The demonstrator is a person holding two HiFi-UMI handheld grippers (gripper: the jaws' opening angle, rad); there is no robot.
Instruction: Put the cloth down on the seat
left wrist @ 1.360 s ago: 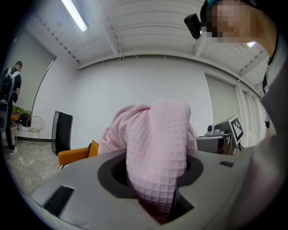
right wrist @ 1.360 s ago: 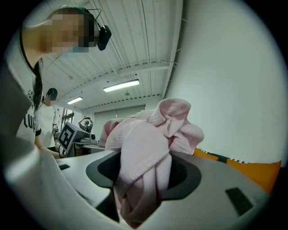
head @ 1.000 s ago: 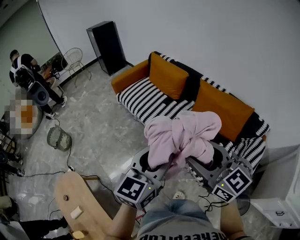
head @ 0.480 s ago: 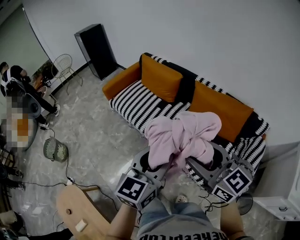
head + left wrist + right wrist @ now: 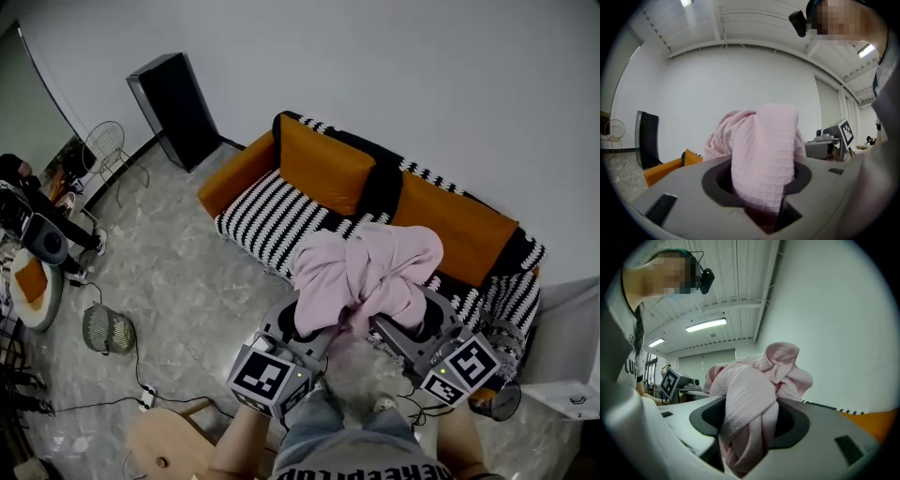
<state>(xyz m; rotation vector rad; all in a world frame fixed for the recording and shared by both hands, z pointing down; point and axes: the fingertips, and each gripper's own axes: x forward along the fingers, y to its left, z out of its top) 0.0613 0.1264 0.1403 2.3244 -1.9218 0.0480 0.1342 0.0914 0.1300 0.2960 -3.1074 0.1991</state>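
A bunched pink cloth [image 5: 366, 277] hangs between my two grippers, held up in front of me. My left gripper [image 5: 314, 328] is shut on one end of the pink cloth [image 5: 764, 159], which fills its jaws. My right gripper [image 5: 398, 323] is shut on the other end of the pink cloth [image 5: 750, 413]. Beyond them stands the sofa, its seat [image 5: 281, 211] covered in black-and-white stripes, with orange back cushions [image 5: 323, 169]. The cloth hides part of the seat's middle.
A black cabinet [image 5: 173, 108] stands left of the sofa against the white wall. A wire chair [image 5: 103, 150] and a person [image 5: 28, 202] are at far left. A wooden stool [image 5: 173, 450] is near my left arm. A mesh basket [image 5: 103, 330] and cables lie on the floor.
Both grippers, with the cloth in them, have moved closer to the sofa; the sofa now sits more centred and the wooden stool has slid lower in view. The grip on the cloth is unchanged.
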